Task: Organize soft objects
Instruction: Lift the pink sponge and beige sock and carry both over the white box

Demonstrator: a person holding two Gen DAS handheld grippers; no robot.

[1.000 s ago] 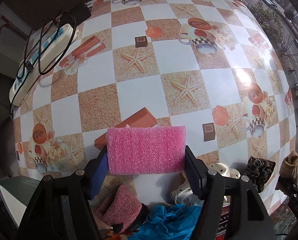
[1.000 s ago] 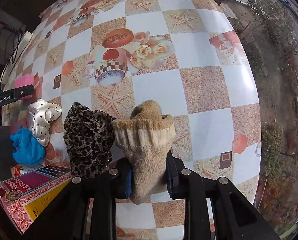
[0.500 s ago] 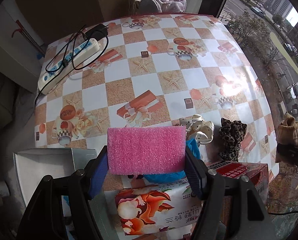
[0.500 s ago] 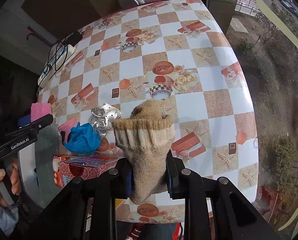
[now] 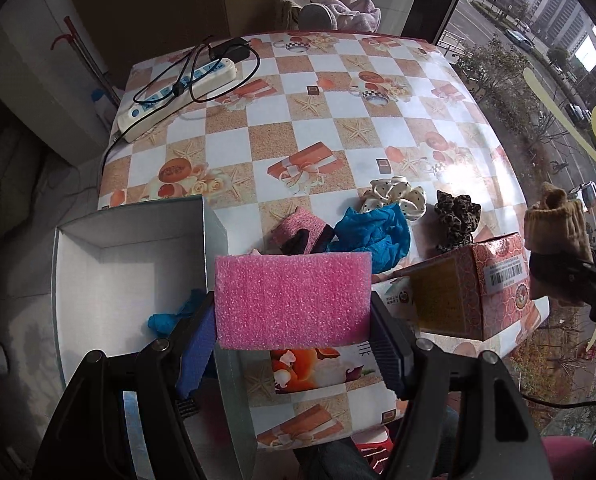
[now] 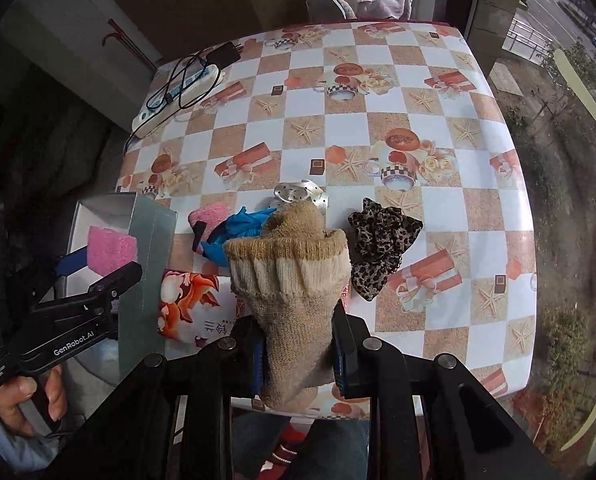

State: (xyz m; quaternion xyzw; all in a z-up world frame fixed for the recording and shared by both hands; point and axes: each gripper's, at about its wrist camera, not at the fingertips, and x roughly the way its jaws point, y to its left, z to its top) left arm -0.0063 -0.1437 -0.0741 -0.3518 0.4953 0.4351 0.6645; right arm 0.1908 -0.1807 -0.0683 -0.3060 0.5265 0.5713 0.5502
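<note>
Left gripper (image 5: 293, 336) clenched on pink rectangular foam sponge (image 5: 292, 300), white open cardboard box (image 5: 77, 280) at 9 o'clock for drop-off; right gripper (image 6: 298, 354) grasping beige knitted sock (image 6: 293, 292), likely queued next.

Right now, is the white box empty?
No. A crumpled blue cloth lies on the floor of the open white box, near its right wall.

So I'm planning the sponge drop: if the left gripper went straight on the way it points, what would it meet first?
Probably the grey box's right wall or the tissue pack beside it; the held pink sponge hides the line, so depth is unclear.
</note>
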